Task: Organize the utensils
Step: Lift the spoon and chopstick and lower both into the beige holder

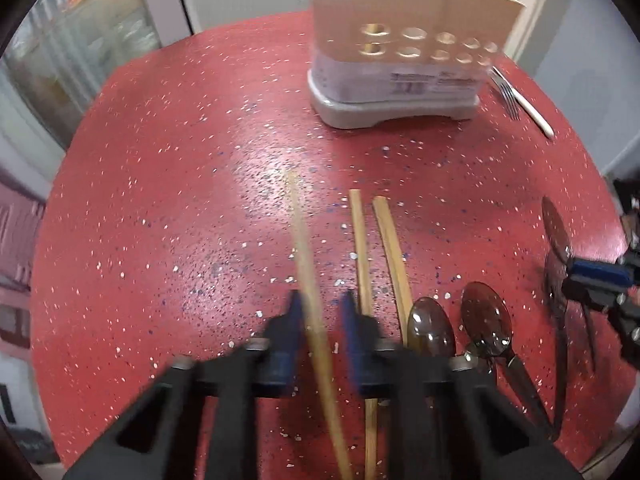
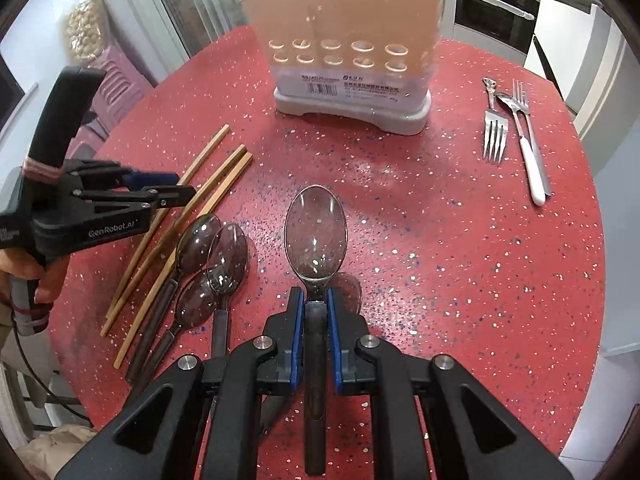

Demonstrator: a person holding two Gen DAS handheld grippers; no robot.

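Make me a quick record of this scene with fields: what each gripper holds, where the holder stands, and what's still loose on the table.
Left hand-held gripper: shut on a wooden chopstick
Right hand-held gripper: shut on a clear spoon
Holder: upright, far side of red table
Still loose: two chopsticks, three dark spoons, metal cutlery at right

A beige holder [image 2: 344, 60] with round holes stands upright on a grey base, two sticks poking from its top. Three wooden chopsticks [image 2: 176, 236] lie side by side, with three smoky clear spoons [image 2: 212, 256] just beside them — a fourth spoon [image 2: 315, 236] is lifted, bowl forward. Two forks and a metal spoon [image 2: 516, 128] lie right of the holder.
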